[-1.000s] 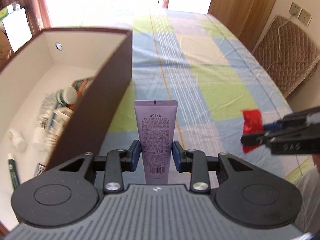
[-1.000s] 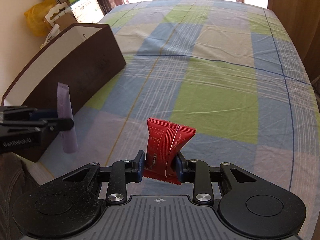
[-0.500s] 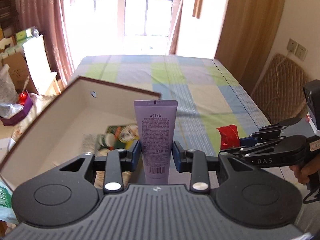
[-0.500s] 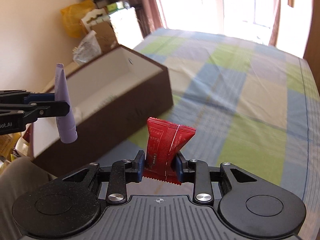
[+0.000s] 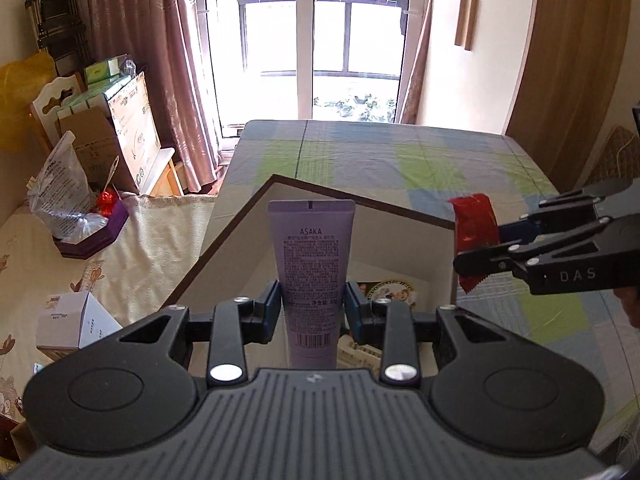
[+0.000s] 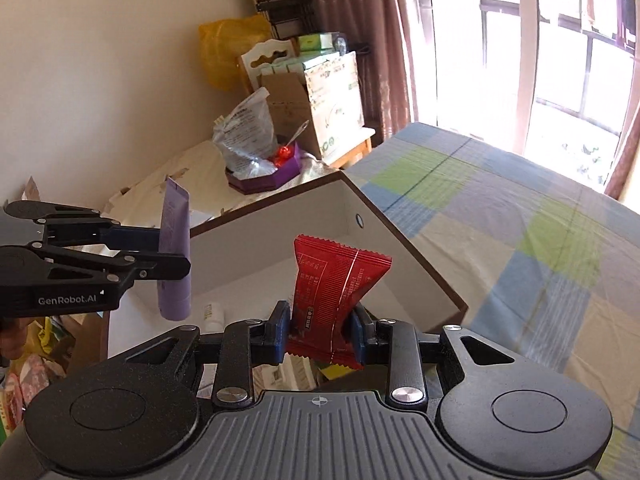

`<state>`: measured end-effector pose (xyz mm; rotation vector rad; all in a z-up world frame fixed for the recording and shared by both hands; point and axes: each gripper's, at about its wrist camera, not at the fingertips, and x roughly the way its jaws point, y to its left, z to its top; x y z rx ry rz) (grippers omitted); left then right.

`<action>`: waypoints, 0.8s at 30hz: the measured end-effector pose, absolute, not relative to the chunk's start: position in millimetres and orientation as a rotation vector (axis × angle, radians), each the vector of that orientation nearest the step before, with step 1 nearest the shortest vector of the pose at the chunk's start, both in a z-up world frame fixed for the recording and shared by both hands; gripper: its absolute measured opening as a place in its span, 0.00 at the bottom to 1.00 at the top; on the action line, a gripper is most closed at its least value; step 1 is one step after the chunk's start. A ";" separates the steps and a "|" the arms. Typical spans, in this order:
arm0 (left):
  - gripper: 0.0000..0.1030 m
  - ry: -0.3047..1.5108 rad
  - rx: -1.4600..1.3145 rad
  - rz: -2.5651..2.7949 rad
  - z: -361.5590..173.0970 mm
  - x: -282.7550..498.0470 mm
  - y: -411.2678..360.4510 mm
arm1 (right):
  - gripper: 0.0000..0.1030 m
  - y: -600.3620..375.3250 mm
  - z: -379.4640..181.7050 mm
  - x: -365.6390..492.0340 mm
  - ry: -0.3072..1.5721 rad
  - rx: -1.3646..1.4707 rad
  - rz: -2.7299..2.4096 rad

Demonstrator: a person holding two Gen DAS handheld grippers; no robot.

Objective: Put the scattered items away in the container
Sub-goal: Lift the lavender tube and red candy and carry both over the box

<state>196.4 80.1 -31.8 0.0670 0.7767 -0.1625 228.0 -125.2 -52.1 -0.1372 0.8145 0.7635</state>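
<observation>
Checked bedspread (image 5: 440, 160), upright lilac tube (image 5: 311, 264), crinkled red packet (image 6: 332, 296)

Bright daylight from the window (image 5: 320, 40), blown out to white at the panes and glaring on the floor beyond the bed (image 6: 500, 216). Strong fisheye bending at the edges, dark corners. Sharp up close, slightly soft far off. Soft shadow inside the box (image 6: 400, 236).
</observation>
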 end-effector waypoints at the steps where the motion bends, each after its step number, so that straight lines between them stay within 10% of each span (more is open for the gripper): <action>1: 0.28 0.785 0.069 -0.162 -36.2 200.9 83.3 | 0.33 -117.4 -55.9 233.5 0.818 -0.153 0.768; 24: 0.28 0.962 0.130 -0.102 -128.1 274.5 104.1 | 0.33 -71.8 -133.1 295.7 0.960 -0.280 0.703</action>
